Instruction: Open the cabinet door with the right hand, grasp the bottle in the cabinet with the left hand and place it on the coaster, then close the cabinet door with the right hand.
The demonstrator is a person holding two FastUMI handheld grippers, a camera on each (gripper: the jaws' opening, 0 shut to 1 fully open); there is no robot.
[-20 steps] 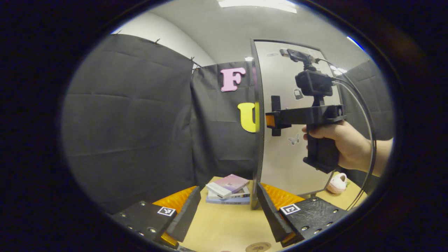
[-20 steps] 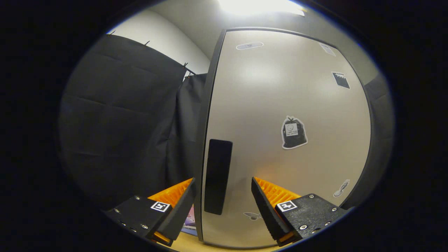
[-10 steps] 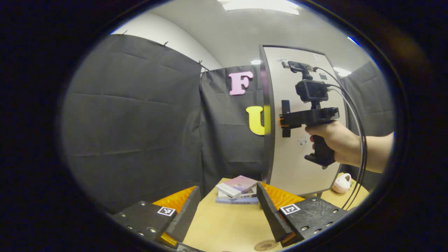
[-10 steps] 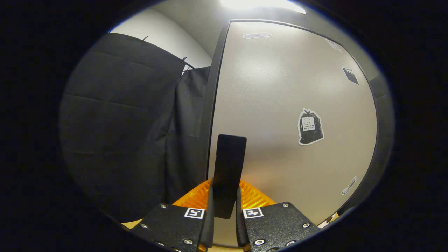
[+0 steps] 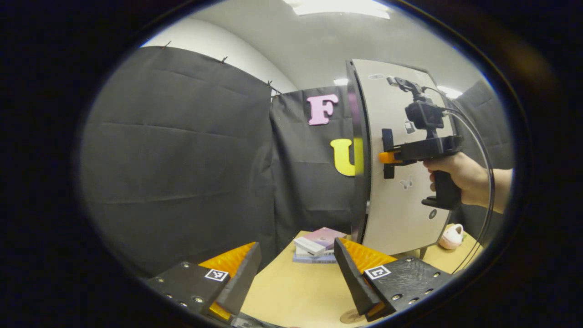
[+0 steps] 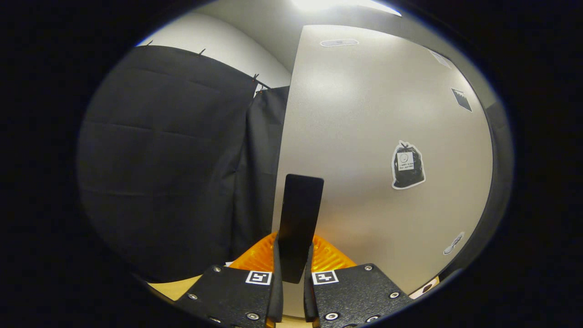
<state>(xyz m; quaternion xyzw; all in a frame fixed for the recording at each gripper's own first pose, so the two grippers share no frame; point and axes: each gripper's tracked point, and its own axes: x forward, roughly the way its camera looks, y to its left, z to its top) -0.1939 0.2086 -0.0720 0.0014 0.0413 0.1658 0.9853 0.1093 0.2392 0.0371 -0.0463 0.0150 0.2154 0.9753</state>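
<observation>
Door (image 6: 378,136) swung ajar; handle (image 6: 298,223) pinched between right claw (image 6: 293,291) fingers

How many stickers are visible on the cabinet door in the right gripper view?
4 on the cabinet door: one at the top, one upper right, one mid-right, one lower right. Others may be hidden.

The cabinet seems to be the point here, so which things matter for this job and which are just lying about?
Part of the job:
cabinet door
door handle, gripped by the right tongs
left tongs, open
coaster

Just lying about:
stack of books
small pink object
</observation>
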